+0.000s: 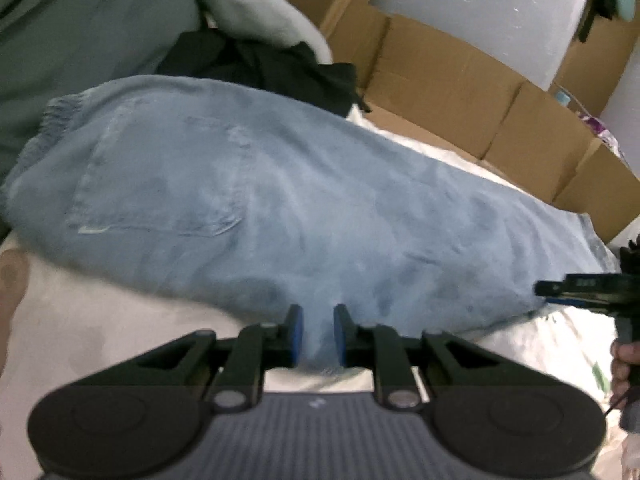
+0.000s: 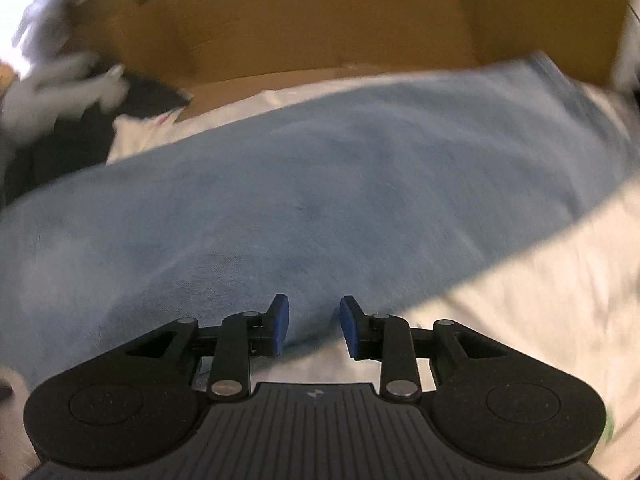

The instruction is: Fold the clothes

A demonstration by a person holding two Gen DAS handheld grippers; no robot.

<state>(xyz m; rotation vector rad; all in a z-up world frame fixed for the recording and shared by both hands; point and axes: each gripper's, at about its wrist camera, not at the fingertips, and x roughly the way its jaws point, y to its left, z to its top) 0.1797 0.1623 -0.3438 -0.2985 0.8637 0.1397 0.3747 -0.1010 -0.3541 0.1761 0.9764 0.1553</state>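
Note:
Light blue jeans [image 1: 256,200] lie flat on a white bed sheet [image 1: 100,328], back pocket up at the left, leg running right. My left gripper [image 1: 318,334] is at the near edge of the jeans, its blue pads narrowly apart with a fold of denim between them. My right gripper [image 2: 314,326] sits at the jeans' [image 2: 320,184] near edge with its pads apart, denim between them but not pinched. The right gripper also shows at the right edge of the left wrist view [image 1: 560,294], near the leg end.
Cardboard boxes [image 1: 460,92] line the far side of the bed. A black garment [image 1: 264,64] and a pale grey garment [image 1: 256,12] lie beyond the jeans' waist. A green cloth [image 1: 80,28] is at the far left. Cardboard [image 2: 340,20] also fills the background in the right wrist view.

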